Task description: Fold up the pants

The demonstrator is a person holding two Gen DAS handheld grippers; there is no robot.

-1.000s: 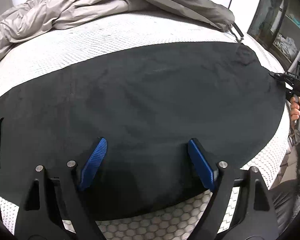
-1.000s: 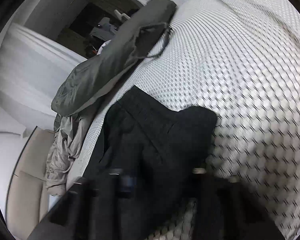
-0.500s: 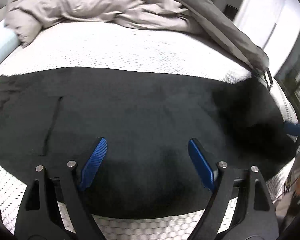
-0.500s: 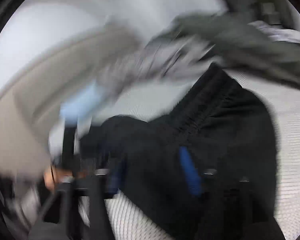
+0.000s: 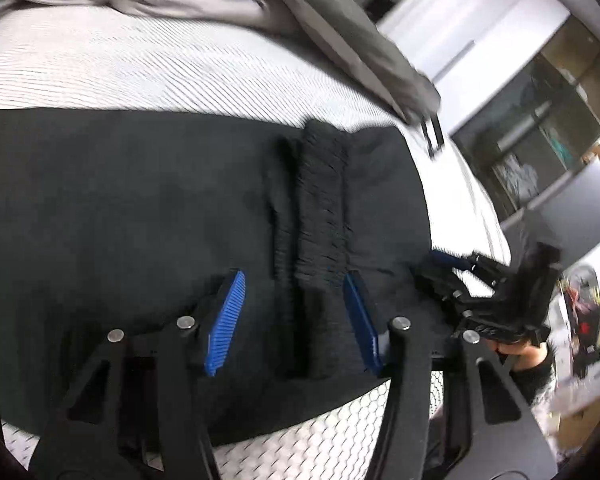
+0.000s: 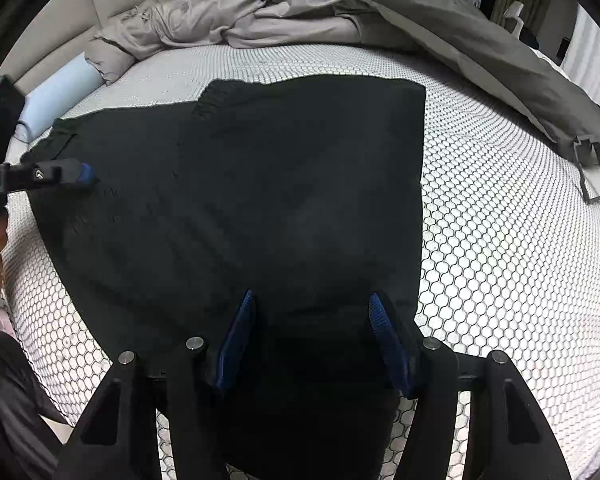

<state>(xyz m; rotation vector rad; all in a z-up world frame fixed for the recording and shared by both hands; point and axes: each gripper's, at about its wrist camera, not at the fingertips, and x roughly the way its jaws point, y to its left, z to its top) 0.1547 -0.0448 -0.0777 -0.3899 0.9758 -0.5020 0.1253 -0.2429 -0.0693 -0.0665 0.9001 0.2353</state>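
Observation:
Black pants (image 6: 284, 200) lie on the white honeycomb mattress (image 6: 500, 240), with the waist end folded over onto the legs. The elastic waistband (image 5: 322, 208) runs as a ribbed strip across the fold in the left wrist view. My left gripper (image 5: 292, 320) is open just above the pants (image 5: 120, 208), its blue pads either side of the waistband. It also shows in the right wrist view (image 6: 66, 172) at the left. My right gripper (image 6: 312, 344) is open and empty over the folded part's near edge. It shows in the left wrist view (image 5: 460, 276) at the right.
A crumpled grey duvet (image 6: 268, 12) and a dark grey cover (image 6: 480, 52) with a strap buckle (image 6: 592, 176) lie along the far side. A pale blue pillow (image 6: 56, 96) sits far left. Shelves and cabinets (image 5: 540, 112) stand beyond the bed.
My right gripper carried the waist end over onto the legs and let it go; it is now open. My left gripper stayed open and shifted toward the waistband.

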